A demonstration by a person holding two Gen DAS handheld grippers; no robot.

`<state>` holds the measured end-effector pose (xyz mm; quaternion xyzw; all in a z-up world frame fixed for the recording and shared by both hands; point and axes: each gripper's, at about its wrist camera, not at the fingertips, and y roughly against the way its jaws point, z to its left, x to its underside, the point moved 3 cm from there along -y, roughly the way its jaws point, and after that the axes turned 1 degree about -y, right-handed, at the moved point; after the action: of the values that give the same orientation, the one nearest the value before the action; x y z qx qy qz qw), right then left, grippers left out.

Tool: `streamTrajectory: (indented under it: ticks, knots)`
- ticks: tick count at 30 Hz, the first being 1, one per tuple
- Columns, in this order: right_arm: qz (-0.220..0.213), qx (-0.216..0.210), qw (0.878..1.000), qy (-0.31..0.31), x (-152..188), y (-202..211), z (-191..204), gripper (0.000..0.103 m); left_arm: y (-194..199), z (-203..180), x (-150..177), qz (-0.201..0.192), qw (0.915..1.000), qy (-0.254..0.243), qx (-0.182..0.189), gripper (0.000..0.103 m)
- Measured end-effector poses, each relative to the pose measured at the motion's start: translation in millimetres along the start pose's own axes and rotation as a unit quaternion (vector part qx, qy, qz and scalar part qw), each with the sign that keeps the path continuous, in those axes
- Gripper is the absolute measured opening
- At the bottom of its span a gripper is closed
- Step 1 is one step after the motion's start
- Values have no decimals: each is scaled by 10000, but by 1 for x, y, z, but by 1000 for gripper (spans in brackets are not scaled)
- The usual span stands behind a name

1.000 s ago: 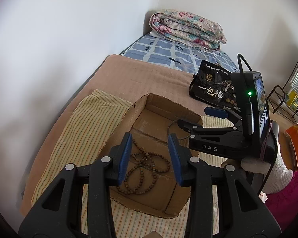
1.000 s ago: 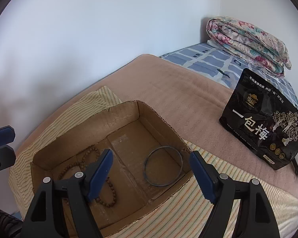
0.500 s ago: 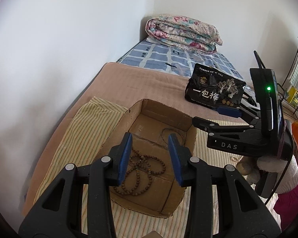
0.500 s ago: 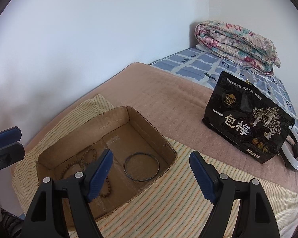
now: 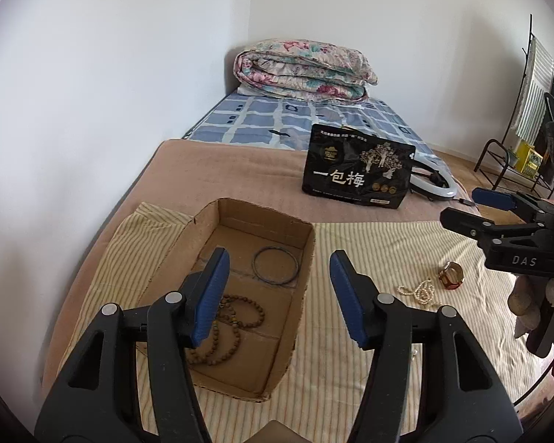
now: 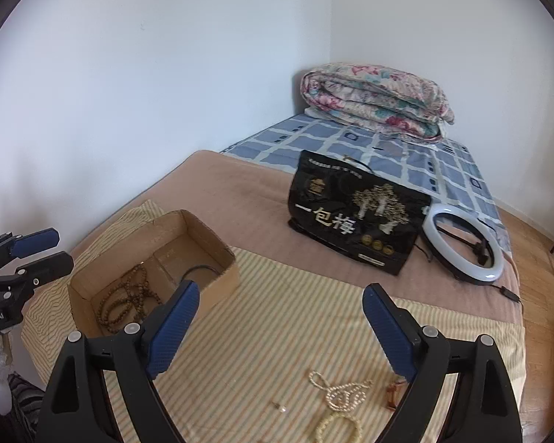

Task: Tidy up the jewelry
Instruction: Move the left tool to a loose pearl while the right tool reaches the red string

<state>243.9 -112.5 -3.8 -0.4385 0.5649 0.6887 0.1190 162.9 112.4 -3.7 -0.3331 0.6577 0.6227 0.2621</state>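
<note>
An open cardboard box (image 5: 306,254) (image 6: 221,258) sits on a striped cloth (image 5: 387,243). Inside lie a brown bead string (image 5: 236,317) (image 6: 129,299) and a dark thin bangle (image 5: 276,269). On the cloth to the right lie a pearl strand (image 5: 421,291) (image 6: 345,393), an amber ring-like piece (image 5: 451,276) (image 6: 392,391), a cream bead bracelet (image 6: 338,426) and a tiny stud (image 6: 281,408). My left gripper (image 5: 277,295) is open and empty above the box's near right side. My right gripper (image 6: 280,328) is open and empty above the loose jewelry.
A black snack bag (image 5: 356,173) (image 6: 354,217) stands on the brown blanket behind the cloth. A white ring light (image 6: 461,247) lies right of it. A folded floral quilt (image 5: 303,70) lies at the bed's far end. A metal rack (image 5: 517,155) stands at right.
Both grippers have pulled back and risen away from the box, the right one shifting right over the loose jewelry. The left jaws have opened wider.
</note>
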Motion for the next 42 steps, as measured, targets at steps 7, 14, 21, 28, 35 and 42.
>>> streamTrajectory:
  ticks: [7, 14, 21, 28, 35, 42]
  knots:
    - [-60, 423, 9980, -465, 37, 49, -56, 100, -5, -47, 6, 122, 9992, -325, 208, 58]
    - [128, 758, 9937, -818, 81, 75, -98, 100, -19, -96, 23, 433, 9945, -767, 567, 58]
    - [571, 856, 9901, -955, 132, 73, -120, 100, -45, -127, 45, 901, 9869, -1066, 809, 58]
    - [1328, 612, 9861, -789, 179, 45, -119, 95, -77, -146, 66, 1360, 9782, -1113, 1107, 58]
    - [1861, 381, 9814, -270, 209, 19, -102, 83, -109, -170, 93, 1782, 9649, -1417, 1308, 44]
    - [2052, 182, 9780, -318, 222, 4, -103, 72, -134, -182, 106, 2020, 9576, -1558, 1338, 31]
